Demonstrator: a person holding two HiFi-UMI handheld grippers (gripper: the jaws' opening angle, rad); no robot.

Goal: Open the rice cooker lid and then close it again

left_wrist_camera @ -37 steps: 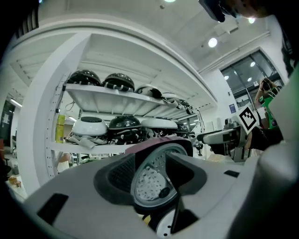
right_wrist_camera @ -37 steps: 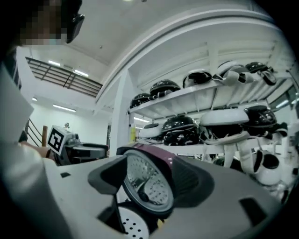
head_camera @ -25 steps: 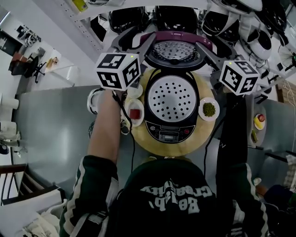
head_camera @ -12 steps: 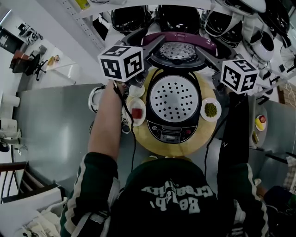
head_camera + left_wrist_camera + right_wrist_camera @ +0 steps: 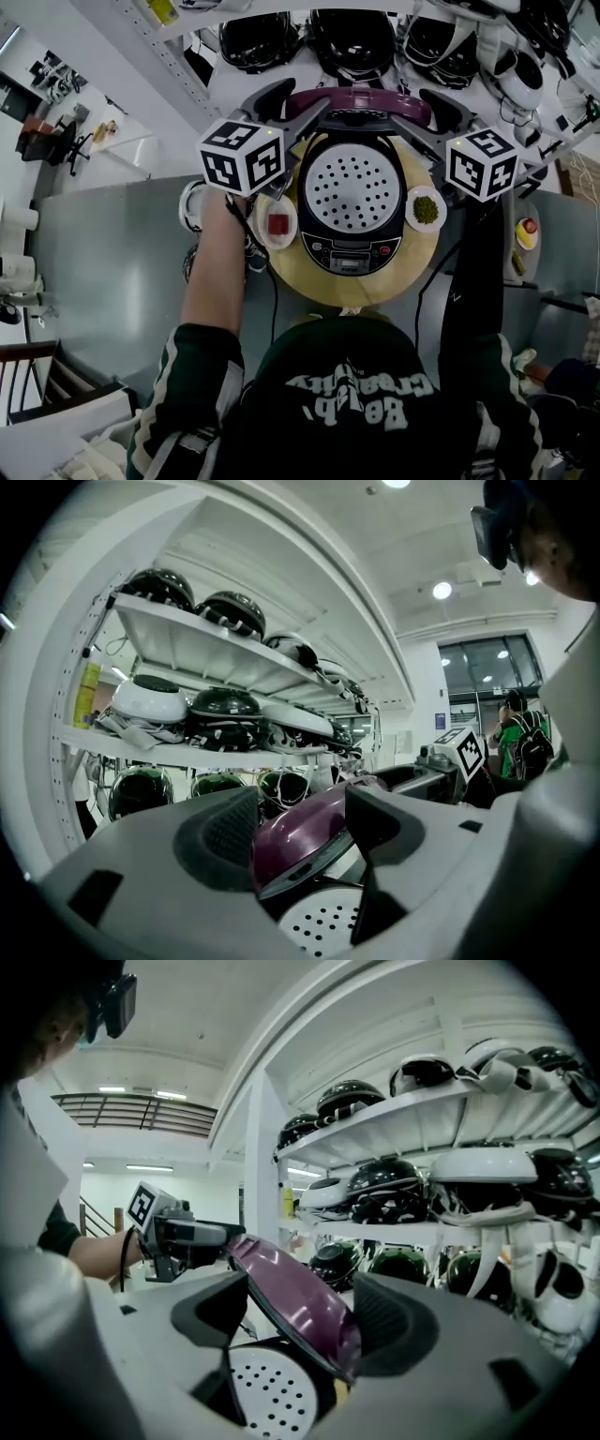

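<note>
Rice cooker (image 5: 352, 211) centred on round board (image 5: 300, 272) on surface (image 5: 112, 253), small dish (image 5: 277, 225) just left of it, second dish (image 5: 425, 208) just right, lid (image 5: 361, 98) raised behind, shelves of helmets (image 5: 347, 37) beyond

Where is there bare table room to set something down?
Bare grey tabletop between the round wooden board and the table's left edge. Crowded: the board holds the black rice cooker, a red-filled white dish and a green-filled white dish.

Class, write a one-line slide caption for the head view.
Jaws opening, the left tongs and right tongs straddle the rice cooker's raised purple lid.
</note>
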